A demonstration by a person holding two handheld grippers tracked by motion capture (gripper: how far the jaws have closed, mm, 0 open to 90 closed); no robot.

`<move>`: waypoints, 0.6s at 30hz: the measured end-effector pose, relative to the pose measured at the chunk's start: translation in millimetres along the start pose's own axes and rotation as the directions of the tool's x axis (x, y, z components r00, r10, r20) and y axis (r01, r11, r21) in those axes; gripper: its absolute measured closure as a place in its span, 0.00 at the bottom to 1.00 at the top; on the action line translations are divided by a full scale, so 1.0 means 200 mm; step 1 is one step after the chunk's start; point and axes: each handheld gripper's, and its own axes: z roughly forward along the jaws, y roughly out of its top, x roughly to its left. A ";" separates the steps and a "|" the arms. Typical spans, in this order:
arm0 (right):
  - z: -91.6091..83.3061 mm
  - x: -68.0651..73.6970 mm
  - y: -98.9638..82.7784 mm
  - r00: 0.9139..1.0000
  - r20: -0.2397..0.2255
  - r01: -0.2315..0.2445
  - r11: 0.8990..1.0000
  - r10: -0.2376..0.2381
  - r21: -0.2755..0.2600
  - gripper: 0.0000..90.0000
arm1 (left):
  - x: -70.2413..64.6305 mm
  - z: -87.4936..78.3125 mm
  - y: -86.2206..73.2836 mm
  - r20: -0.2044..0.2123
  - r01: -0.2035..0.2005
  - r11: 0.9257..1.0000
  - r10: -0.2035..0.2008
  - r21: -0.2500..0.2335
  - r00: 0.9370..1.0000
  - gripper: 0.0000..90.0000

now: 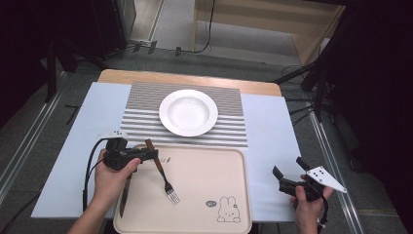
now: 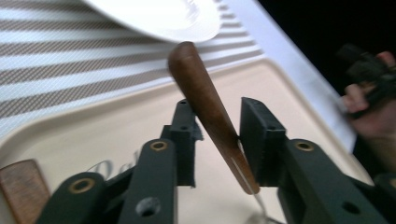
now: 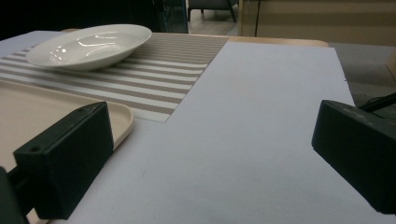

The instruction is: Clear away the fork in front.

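A fork (image 1: pixel 163 176) with a brown wooden handle (image 2: pixel 201 88) lies slanted on the beige tray (image 1: pixel 209 170), tines toward the front. My left gripper (image 1: pixel 151 155) is at the tray's back left, and its jaws straddle the handle. In the left gripper view (image 2: pixel 217 112) the handle leans on one pad and a gap shows at the other, so the jaws are open. A wooden-handled knife (image 1: pixel 123 195) lies along the tray's left edge beside my left hand. My right gripper (image 1: pixel 289 166) hovers open over the pale blue cloth (image 3: pixel 243 116), holding nothing.
A white deep plate (image 1: pixel 188 112) sits on a striped placemat (image 1: pixel 141 117) behind the tray. A rabbit drawing (image 1: pixel 227 210) marks the tray's front right corner. The table's wooden back edge (image 1: pixel 190 78) shows beyond the mat, and metal rails run down both sides.
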 end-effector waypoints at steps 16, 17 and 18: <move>0.01 0.00 -0.01 1.000 -0.001 -0.006 1.000 0.006 0.001 0.00 | 0.00 0.09 -0.02 -0.167 -0.085 0.989 0.105 0.121 0.980 0.53; 0.01 0.00 -0.01 1.000 0.000 -0.006 1.000 0.006 0.002 0.00 | 0.00 0.09 -0.02 -0.171 -0.089 0.988 0.110 0.128 0.979 0.53; 0.01 0.00 -0.01 1.000 0.000 -0.006 1.000 0.006 0.003 0.00 | 0.00 0.09 -0.02 -0.180 -0.094 0.987 0.118 0.134 0.977 0.53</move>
